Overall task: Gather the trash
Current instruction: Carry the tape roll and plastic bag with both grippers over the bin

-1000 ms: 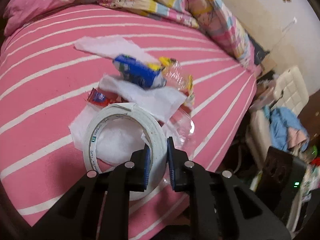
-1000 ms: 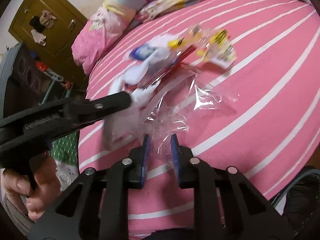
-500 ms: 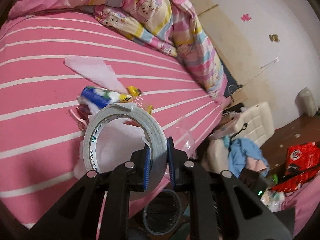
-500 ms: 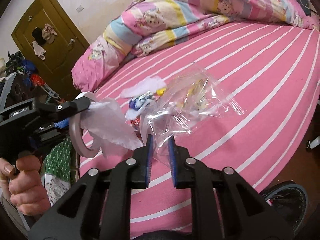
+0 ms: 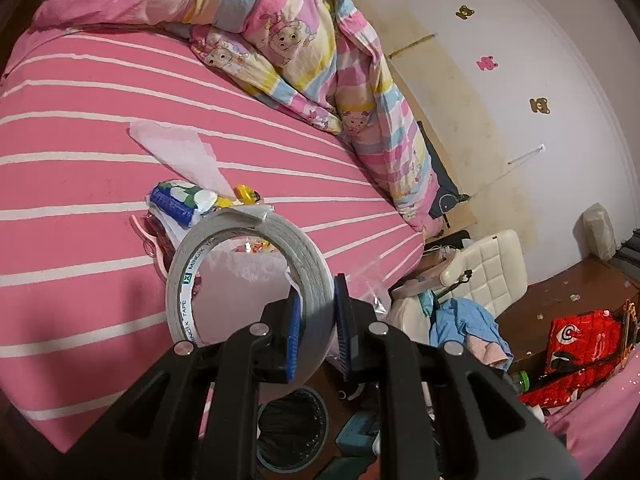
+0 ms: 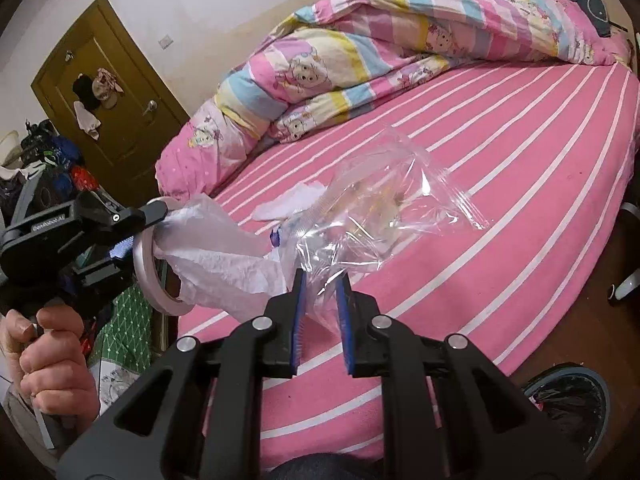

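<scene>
My left gripper [image 5: 318, 294] is shut on the rim of a white tape roll [image 5: 224, 268], held in the air above the pink striped bed [image 5: 80, 184]. A crumpled white tissue [image 6: 216, 256] hangs from the roll [image 6: 146, 264] in the right wrist view. My right gripper [image 6: 320, 284] is shut on a clear plastic bag [image 6: 384, 208], lifted off the bed [image 6: 520, 184]. On the sheet lie a blue and white wrapper [image 5: 176, 200], a yellow wrapper [image 5: 244, 194], a white tissue [image 5: 176, 148] and a pink clip [image 5: 150, 246].
A bin with a black liner [image 5: 288, 432] stands on the floor below the bed's edge, also showing at the lower right [image 6: 568, 404]. A rolled quilt [image 5: 304, 52] lies along the bed's far side. A white chair with clothes [image 5: 484, 276] and a wooden door [image 6: 116, 104] are nearby.
Both grippers have risen off the bed with their loads: the tape roll with its tissue and the clear bag now hang in the air. The floor bin has come into view.
</scene>
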`<state>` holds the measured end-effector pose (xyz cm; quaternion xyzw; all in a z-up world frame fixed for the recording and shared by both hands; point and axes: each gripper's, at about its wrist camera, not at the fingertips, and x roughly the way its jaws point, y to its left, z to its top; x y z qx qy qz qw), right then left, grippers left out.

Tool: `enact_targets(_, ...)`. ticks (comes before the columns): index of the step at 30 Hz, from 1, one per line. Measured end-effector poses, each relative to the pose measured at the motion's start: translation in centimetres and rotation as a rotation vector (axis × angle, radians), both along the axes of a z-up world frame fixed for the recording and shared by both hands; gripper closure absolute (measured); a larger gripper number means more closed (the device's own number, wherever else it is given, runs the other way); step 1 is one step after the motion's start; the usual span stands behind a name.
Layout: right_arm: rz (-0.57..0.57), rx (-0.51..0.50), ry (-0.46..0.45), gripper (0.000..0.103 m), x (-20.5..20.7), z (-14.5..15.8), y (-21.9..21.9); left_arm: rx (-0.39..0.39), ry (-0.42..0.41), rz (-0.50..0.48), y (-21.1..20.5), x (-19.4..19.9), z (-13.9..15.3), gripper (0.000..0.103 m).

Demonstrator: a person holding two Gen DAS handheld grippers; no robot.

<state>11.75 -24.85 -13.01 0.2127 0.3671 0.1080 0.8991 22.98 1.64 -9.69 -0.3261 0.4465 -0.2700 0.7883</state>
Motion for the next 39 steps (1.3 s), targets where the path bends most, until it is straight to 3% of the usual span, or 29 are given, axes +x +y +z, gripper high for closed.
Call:
enact_targets(10, -0.026, 0.031, -0.059, 0.087, -2.9, 2.8, -1.9, 0.003, -0.045, -0.035, -2.6, -0.8, 3.5, 0.088)
enact_targets(20, -0.072, 0.049, -0.077, 0.087, -6.7, 3.6, -5.1, 0.034, -0.067, -0.112, -7.5, -2.8, 4.7, 0.088)
enact_targets(27, -0.128, 0.036, -0.069, 0.087, -10.0, 3.0, -8.5, 0.046, -0.055, -0.206, -12.7, -4.6, 3.7, 0.088)
enact_targets(39, -0.26, 0.018, -0.002, 0.087, -16.3, -0.7, -15.5, 0.083, -0.01, -0.376, -22.3, -8.1, 0.5, 0.088)
